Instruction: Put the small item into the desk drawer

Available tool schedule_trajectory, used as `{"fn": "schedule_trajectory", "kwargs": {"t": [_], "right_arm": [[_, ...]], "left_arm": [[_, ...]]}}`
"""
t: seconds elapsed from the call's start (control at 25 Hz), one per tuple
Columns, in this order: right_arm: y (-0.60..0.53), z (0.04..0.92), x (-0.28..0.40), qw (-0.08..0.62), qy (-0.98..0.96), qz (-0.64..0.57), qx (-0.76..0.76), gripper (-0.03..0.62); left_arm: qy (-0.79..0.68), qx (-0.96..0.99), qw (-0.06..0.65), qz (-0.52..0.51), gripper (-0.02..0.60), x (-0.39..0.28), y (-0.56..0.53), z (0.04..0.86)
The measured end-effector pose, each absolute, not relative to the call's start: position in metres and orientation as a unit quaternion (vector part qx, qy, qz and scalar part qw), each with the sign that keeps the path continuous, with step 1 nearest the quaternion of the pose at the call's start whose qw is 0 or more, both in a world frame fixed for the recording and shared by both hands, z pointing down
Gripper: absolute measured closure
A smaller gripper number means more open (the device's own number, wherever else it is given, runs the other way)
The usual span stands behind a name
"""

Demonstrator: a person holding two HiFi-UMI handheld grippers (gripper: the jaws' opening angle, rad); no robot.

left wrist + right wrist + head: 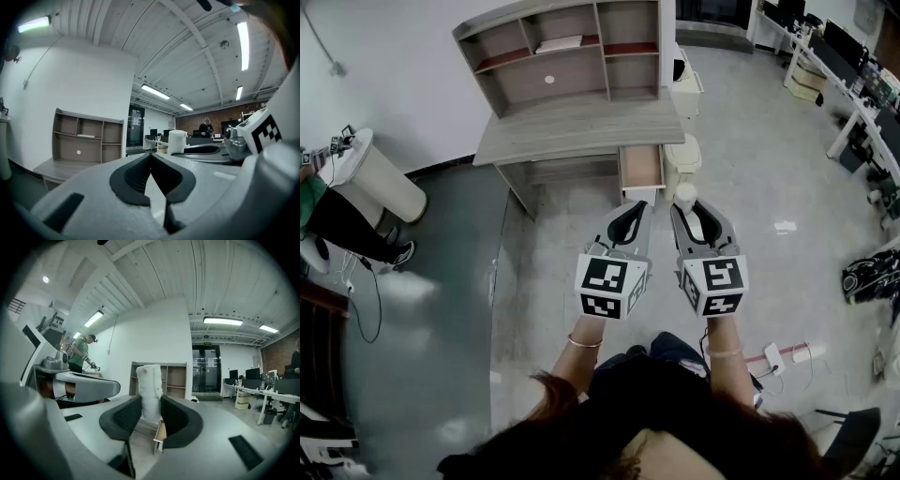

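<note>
My R fingers (178, 420) clamped on upright white roll (150, 385); open drawer (641, 169) lay straight ahead past their tips; L fingers (133, 178) closed, empty.

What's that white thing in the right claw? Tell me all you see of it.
The white roll is a small upright cylinder, soft and fuzzy like cloth or paper. The right gripper clamps its lower part between dark pads; its rounded top sticks up above them. It hangs in the air, short of the open drawer, touching nothing else.
</note>
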State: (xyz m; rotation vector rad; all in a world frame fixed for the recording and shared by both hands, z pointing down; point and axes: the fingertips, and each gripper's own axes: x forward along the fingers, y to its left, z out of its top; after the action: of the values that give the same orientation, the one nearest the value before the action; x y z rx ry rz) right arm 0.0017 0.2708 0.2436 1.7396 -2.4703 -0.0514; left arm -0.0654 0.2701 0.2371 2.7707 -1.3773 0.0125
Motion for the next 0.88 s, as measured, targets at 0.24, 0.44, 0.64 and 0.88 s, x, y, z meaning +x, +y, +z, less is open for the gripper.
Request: {"fn": "schedule_trajectory", "kwargs": {"t": [0.24,0.44,0.64,0.88], "right_arm": [[0.263,0.243,0.006,0.052,-0.811,-0.021,0.582,0.473],[0.24,0.246,0.013,0.05,-0.81,-0.024,0.584,0.471],[0.212,0.25,0.017,0.054,-0.811,-0.027,0.582,0.471],[0.173,0.259,0.026,0.06,-0.815,-0.025,0.575,0.471]], "left_arm": [[-0.45,0.893,0.03,0.006,0.566,-0.063,0.263,0.246],[-0.452,0.892,0.03,0.009,0.566,-0.056,0.243,0.249],[-0.457,0.889,0.031,0.011,0.566,-0.051,0.214,0.251],[-0.464,0.885,0.035,0.016,0.566,-0.042,0.172,0.257]]}}
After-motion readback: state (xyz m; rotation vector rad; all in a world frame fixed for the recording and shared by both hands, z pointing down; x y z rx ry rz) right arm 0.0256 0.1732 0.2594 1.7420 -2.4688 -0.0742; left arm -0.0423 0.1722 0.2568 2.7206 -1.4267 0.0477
